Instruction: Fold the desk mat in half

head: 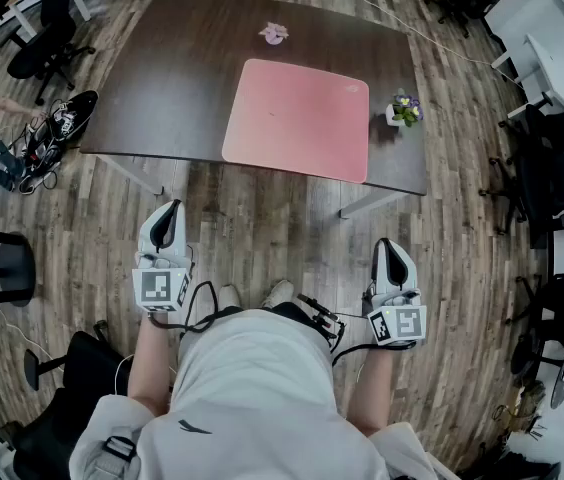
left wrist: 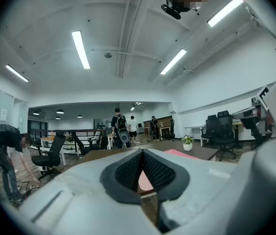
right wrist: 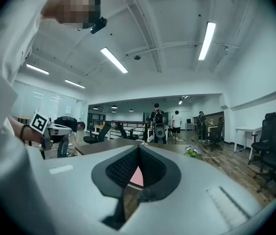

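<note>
- Grippers first: the left gripper (head: 167,226) and the right gripper (head: 392,258) hang low beside the person's hips, over the floor (head: 262,223). Each has its jaws pressed together with nothing between them.
- Bare floor lies between both grippers and the near edge of the counter (head: 172,78).
- Desk mat (head: 297,118): pink, flat and unfolded on the counter, ahead of the two grippers and between their lines, well apart from both.
- Its long axis runs left to right across the person, slightly skewed. The near long edge lies close to the counter's near edge, so each gripper faces one near corner.
- Neither gripper is clearly nearer. The right one seems a little closer to its corner, though the lens bend makes that uncertain.
- A potted plant (head: 403,111) stands just beside the mat's right edge, and a small pink object (head: 274,34) lies beyond its far edge.
</note>
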Action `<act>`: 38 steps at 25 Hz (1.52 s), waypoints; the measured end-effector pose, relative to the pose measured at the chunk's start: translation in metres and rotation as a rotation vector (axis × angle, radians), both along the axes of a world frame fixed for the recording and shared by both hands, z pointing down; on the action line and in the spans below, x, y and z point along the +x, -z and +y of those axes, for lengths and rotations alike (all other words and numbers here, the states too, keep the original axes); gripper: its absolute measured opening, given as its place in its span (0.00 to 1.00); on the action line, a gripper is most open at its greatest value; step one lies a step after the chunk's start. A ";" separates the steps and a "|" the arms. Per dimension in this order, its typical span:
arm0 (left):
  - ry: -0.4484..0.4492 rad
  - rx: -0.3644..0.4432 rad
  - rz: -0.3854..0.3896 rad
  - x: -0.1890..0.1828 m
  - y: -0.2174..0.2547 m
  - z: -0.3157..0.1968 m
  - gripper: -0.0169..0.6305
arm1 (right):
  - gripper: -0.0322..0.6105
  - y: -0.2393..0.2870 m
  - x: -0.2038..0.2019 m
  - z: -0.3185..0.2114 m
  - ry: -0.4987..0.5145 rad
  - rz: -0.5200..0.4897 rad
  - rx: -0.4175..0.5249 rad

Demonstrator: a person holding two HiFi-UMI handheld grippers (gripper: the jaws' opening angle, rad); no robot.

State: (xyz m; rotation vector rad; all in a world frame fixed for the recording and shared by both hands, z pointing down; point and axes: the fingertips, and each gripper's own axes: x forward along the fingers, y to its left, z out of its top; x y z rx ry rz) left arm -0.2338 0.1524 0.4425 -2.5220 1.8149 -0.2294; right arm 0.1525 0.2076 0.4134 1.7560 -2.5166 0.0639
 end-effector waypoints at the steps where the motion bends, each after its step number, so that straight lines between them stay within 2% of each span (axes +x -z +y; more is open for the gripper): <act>1: 0.000 0.000 -0.001 -0.001 0.001 -0.001 0.04 | 0.05 0.001 -0.001 0.000 0.001 0.001 0.001; 12: -0.005 0.002 0.002 0.008 0.001 -0.001 0.04 | 0.05 0.001 0.004 0.000 0.014 0.006 0.003; 22: 0.000 -0.003 -0.009 0.019 -0.001 -0.002 0.04 | 0.05 -0.006 0.004 -0.002 0.053 0.073 0.012; 38: 0.097 0.009 -0.011 0.042 0.006 -0.032 0.04 | 0.06 -0.004 0.041 -0.043 0.110 0.076 0.015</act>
